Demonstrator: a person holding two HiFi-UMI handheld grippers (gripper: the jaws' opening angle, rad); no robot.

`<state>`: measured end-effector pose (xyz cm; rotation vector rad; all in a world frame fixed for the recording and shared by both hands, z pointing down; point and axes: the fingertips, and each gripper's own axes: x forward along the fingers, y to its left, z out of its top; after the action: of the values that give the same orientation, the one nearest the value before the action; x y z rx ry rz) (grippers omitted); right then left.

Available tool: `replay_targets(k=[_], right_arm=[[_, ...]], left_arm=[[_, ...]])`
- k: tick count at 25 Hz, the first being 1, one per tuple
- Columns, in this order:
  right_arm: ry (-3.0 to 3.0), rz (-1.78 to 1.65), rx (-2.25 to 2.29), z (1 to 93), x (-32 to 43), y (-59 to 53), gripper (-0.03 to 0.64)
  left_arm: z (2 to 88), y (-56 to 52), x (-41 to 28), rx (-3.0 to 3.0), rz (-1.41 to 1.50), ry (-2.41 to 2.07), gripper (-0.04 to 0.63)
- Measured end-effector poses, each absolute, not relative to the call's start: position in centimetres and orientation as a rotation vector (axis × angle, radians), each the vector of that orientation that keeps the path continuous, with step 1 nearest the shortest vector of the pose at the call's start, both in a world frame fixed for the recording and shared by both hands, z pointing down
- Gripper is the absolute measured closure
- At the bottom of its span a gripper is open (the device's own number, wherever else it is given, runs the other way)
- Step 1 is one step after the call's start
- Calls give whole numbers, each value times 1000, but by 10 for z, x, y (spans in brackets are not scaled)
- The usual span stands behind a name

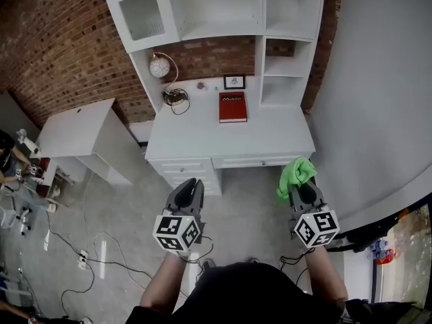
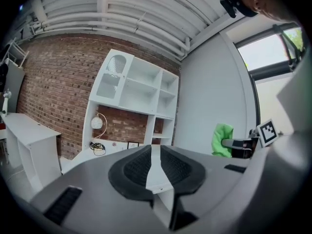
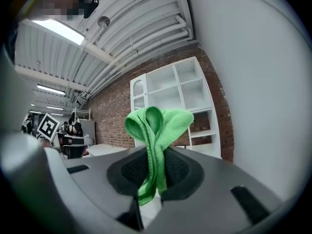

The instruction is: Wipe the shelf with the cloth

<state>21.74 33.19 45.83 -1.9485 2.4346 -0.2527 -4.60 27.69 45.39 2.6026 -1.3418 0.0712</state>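
Head view: both forearms were stretched forward, grippers side by side, short of the desk (image 1: 270, 137). Right gripper (image 1: 302, 192) was clamped on the green cloth (image 1: 295, 173). Left gripper (image 1: 190, 190) had its jaws slightly apart, nothing between. The shelf (image 1: 223, 27) was well ahead.

Daylight is filling the room evenly; head view is looking bright, w/ only faint shadows sitting inside the shelf (image 1: 216, 9) bays. In left gripper view the window (image 2: 270, 48) at far right is blowing out to white. In right gripper view a ceiling strip light (image 3: 61, 30) is glaring at upper left. Both gripper views are bending hard at the edges, corners going black. Near foreground is looking soft; cloth (image 3: 158, 126) is showing sharp.
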Motion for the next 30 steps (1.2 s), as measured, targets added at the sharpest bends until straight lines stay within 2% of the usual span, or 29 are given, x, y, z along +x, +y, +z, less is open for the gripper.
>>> replay_targets(k=[10,16,30], right_arm=[[2505,-205,-1895,464,255,342,560],[2465,-271,-1886,477,265,336,560],[2363,-304,-2115,492,304,239,560]], left_arm=[[475,304,-10,2542,107,-1387,538],[483,295,-15,2513,154,-1420,538],[513,166,13,2520,108,-1269,538]])
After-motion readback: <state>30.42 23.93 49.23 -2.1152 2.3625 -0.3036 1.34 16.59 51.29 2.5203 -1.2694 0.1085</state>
